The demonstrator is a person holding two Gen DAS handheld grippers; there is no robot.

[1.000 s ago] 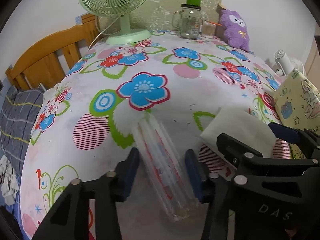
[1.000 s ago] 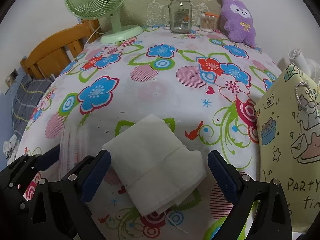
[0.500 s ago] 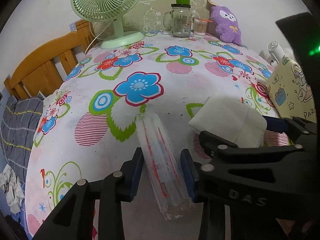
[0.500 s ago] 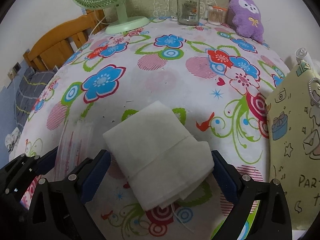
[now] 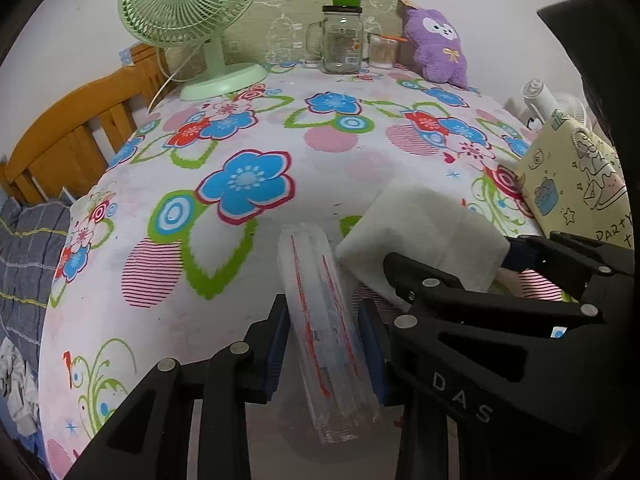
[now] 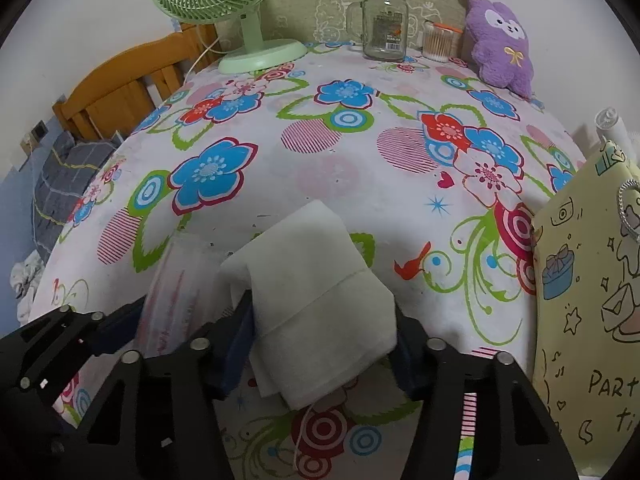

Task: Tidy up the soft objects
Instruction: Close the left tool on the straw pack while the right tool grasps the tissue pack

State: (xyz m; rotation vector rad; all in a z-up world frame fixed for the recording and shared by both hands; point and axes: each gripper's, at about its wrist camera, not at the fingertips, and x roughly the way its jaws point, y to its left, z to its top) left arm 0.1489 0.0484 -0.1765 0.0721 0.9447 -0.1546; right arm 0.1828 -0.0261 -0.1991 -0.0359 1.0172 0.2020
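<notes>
A clear plastic packet with red print [image 5: 326, 320] lies on the flowered tablecloth [image 5: 248, 128]. My left gripper [image 5: 322, 344] is shut on it, blue pads on both sides. A folded white cloth [image 6: 316, 292] lies to its right. My right gripper [image 6: 324, 340] is shut on the cloth, pads pressing its sides. The cloth [image 5: 420, 240] and the right gripper's black frame also show in the left wrist view. The packet [image 6: 172, 292] shows in the right wrist view at left.
A yellow party gift bag [image 6: 592, 304] stands at the right edge. A green fan [image 6: 224, 0], glass mug jar [image 6: 384, 20], cotton swab cup [image 6: 438, 42] and purple plush [image 6: 502, 48] stand at the back. A wooden bed frame [image 6: 128, 84] is on the left.
Both grippers have closed: the left onto the clear packet, the right onto the white cloth. Both views have moved slightly forward and down over the table.
</notes>
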